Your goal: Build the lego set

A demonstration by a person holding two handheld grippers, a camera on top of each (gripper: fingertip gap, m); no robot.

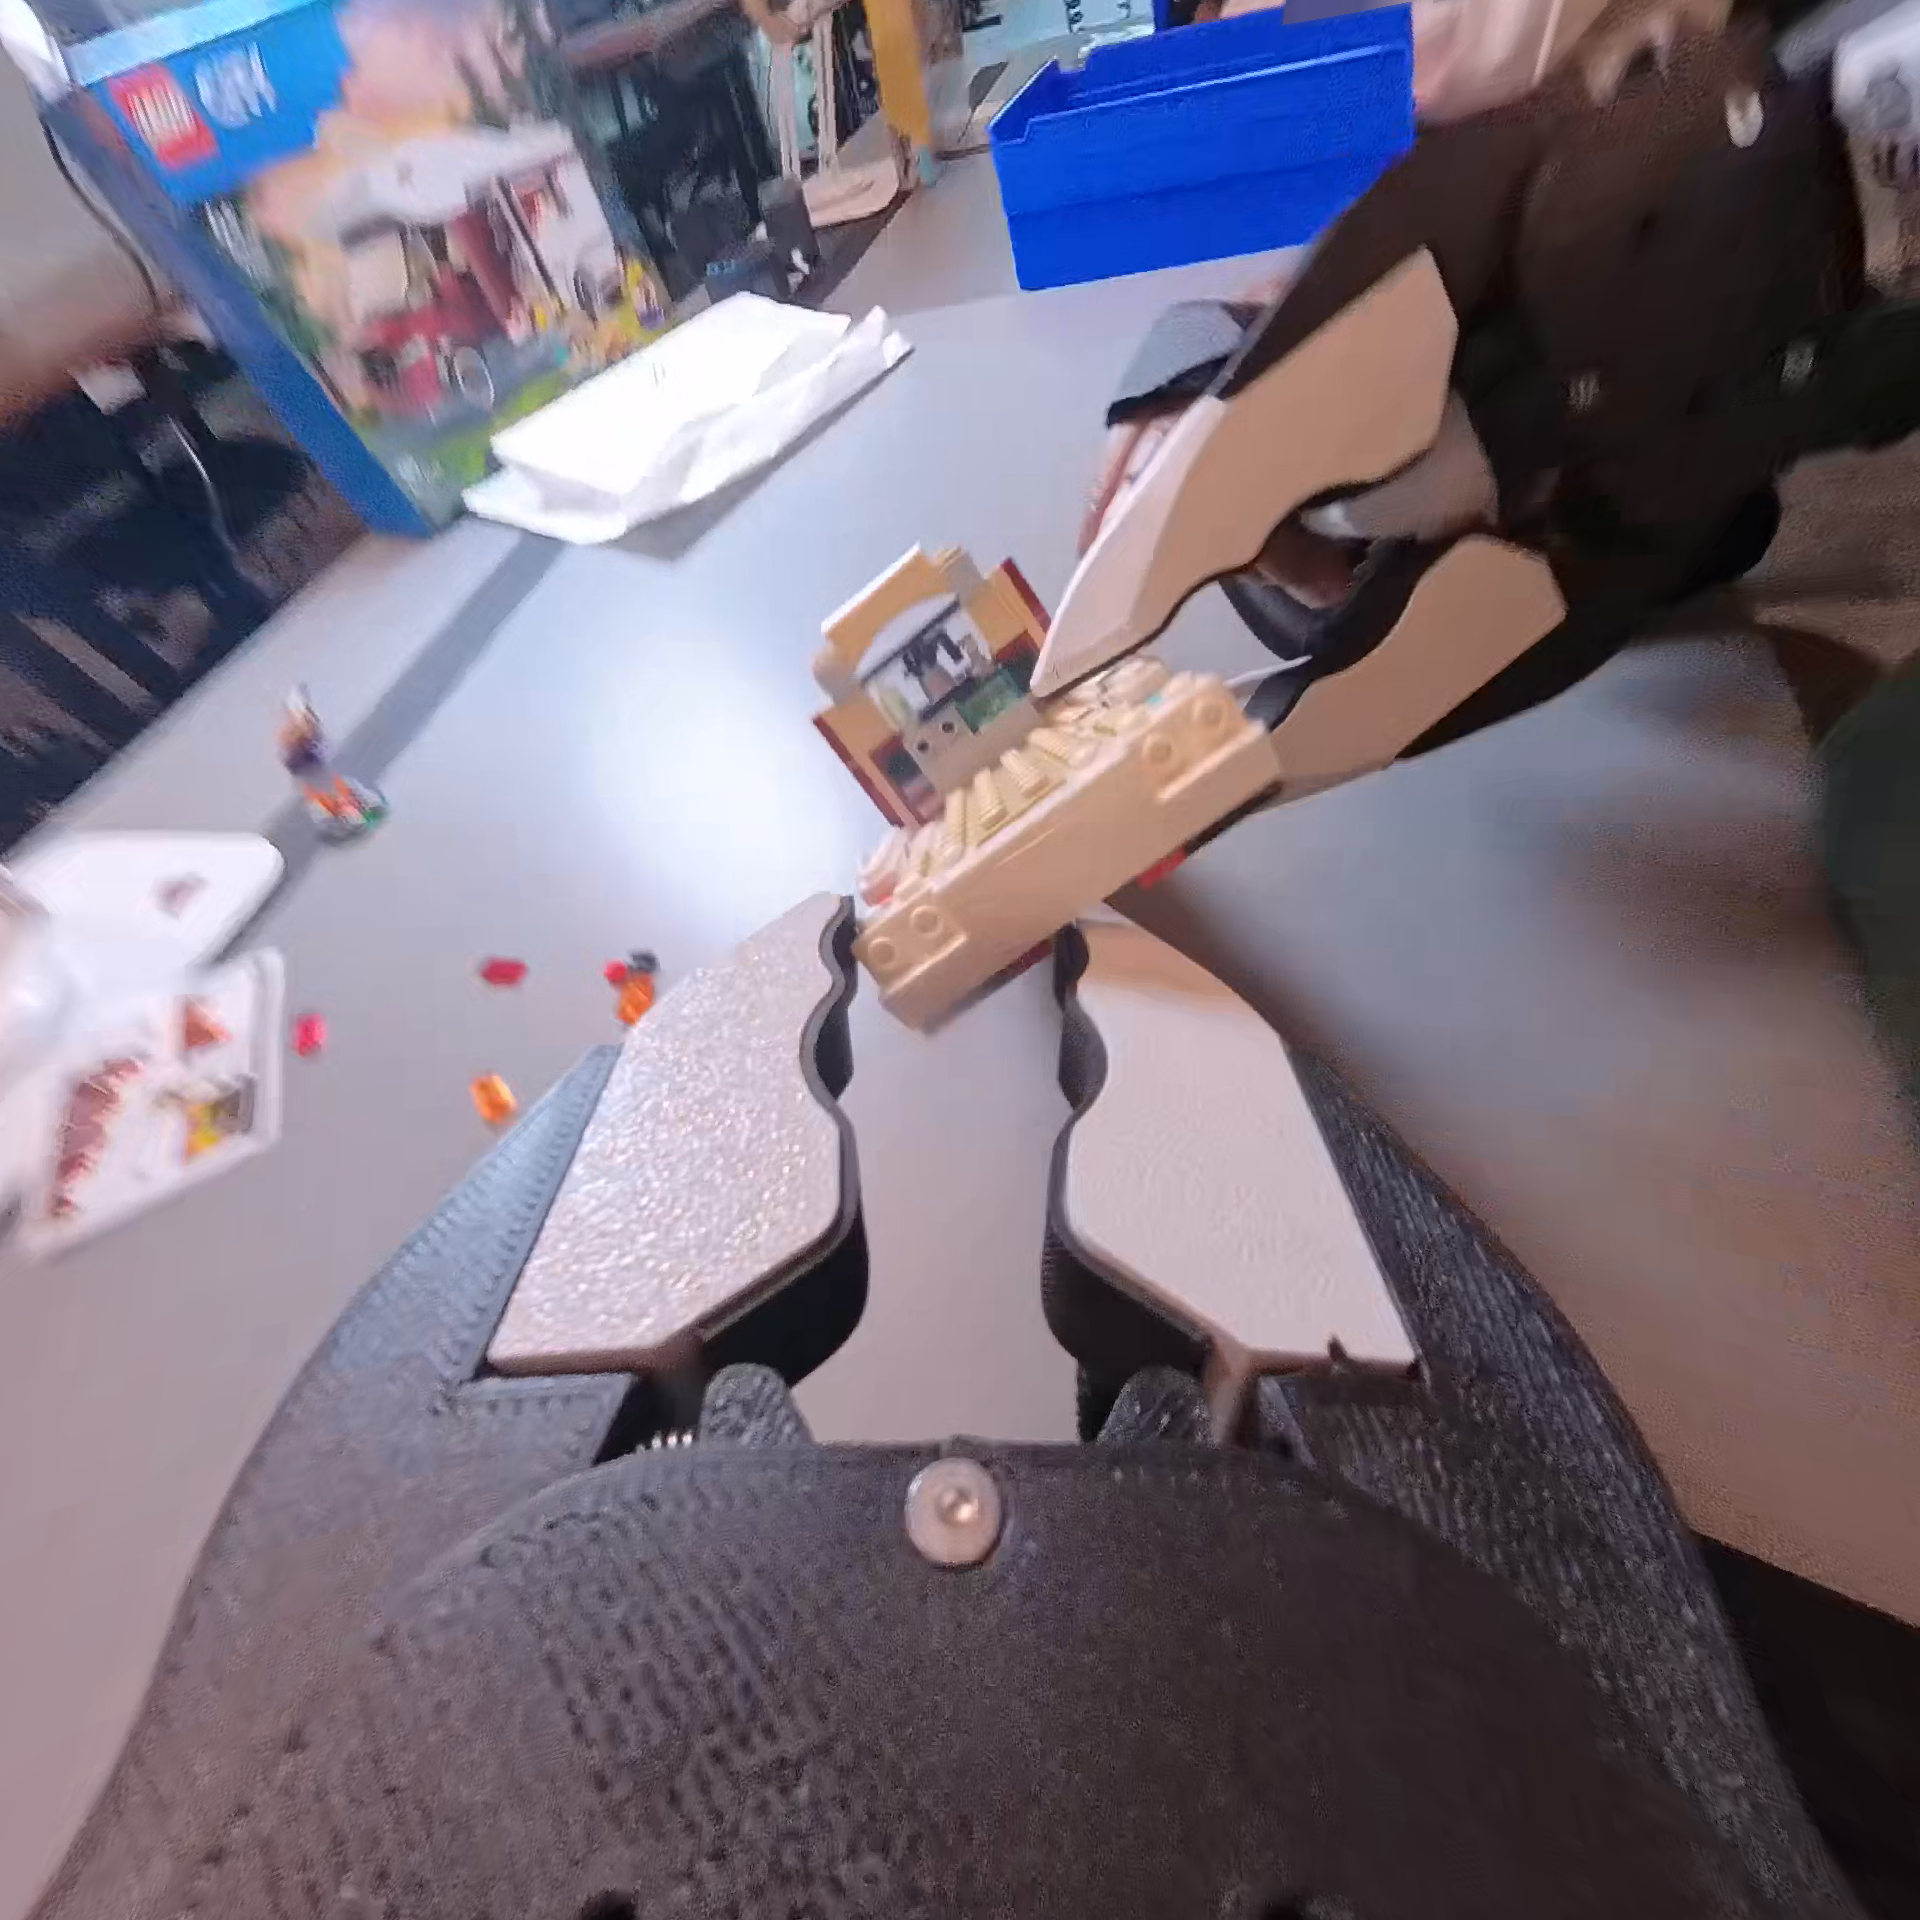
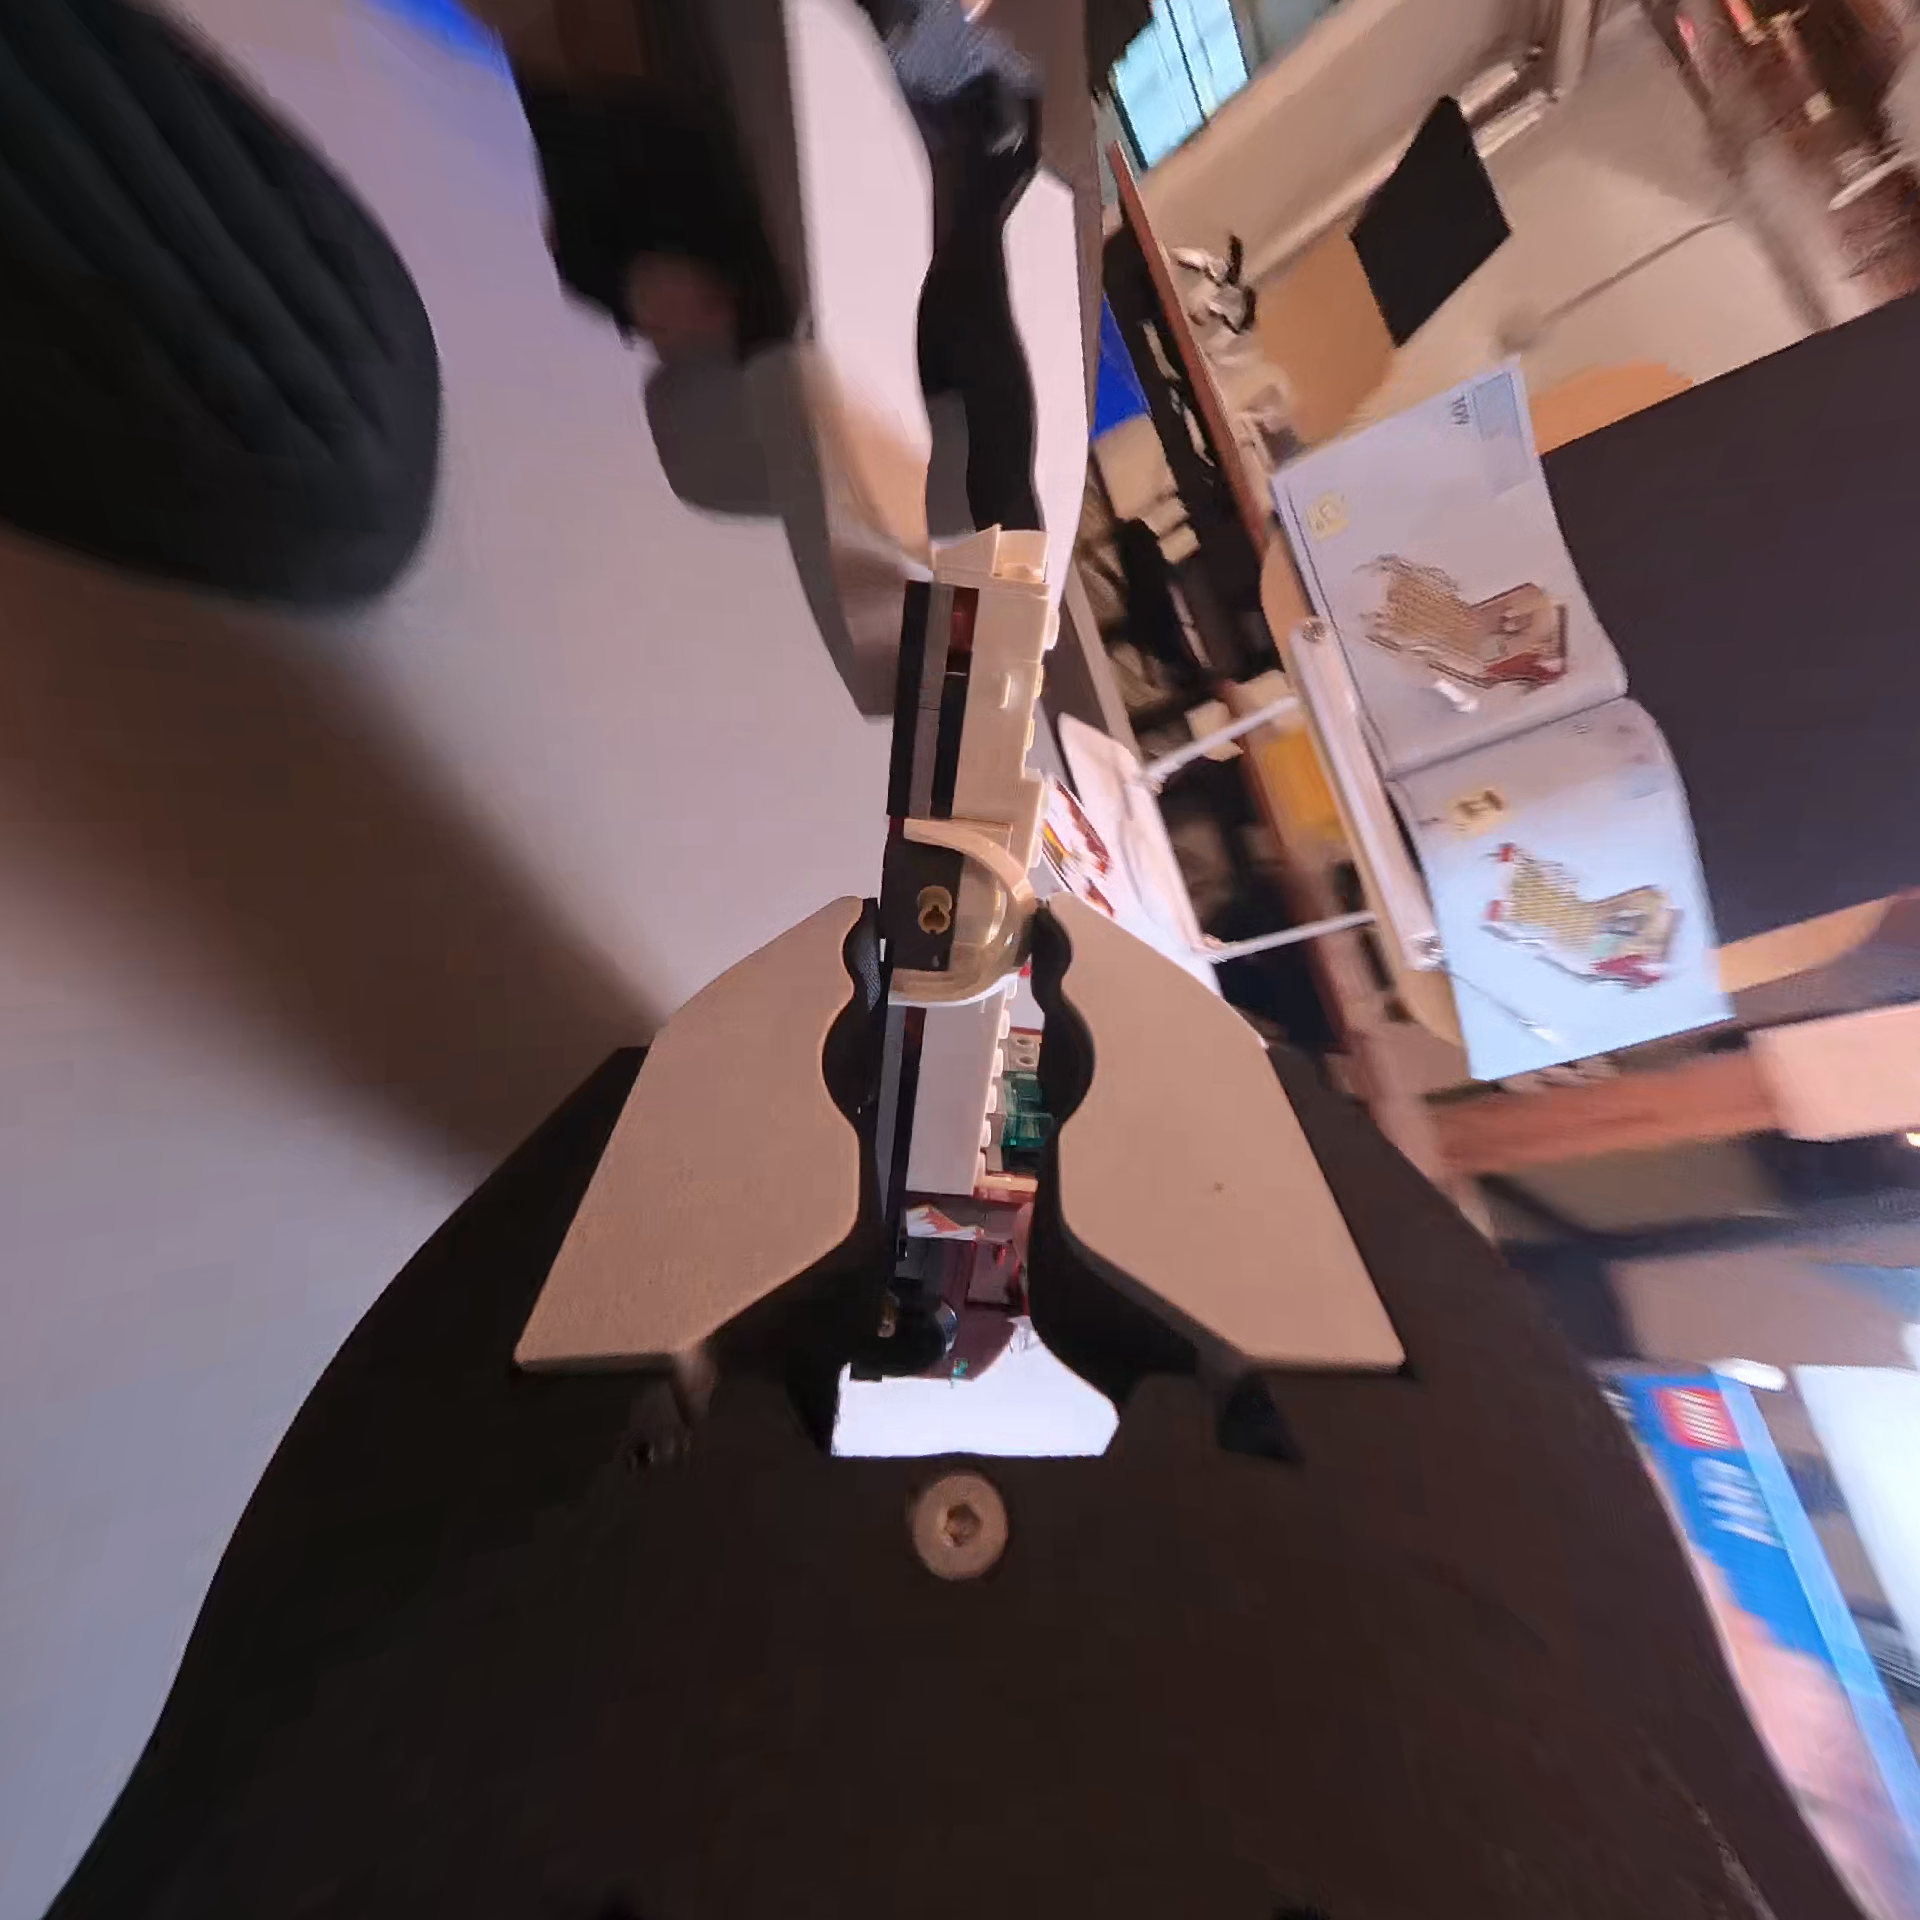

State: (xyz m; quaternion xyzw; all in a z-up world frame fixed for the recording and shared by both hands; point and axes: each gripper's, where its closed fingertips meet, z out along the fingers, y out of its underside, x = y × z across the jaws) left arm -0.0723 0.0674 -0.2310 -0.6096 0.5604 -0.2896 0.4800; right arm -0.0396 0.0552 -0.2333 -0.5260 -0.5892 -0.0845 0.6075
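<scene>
Up close, the left claw (image 1: 956,966) sits with its fingers apart over the grey surface (image 1: 644,748), its tips right at the near corner of the tan lego build (image 1: 1060,821). That build is up off the surface, tilted, clamped by the right claw (image 1: 1153,717), which comes in from the right. Off to the left lie small red and orange loose pieces (image 1: 499,971) and a sticker sheet (image 1: 156,1101). Farther back are a white bag (image 1: 686,416), the set's box (image 1: 343,208) and a blue bin (image 1: 1205,145).
</scene>
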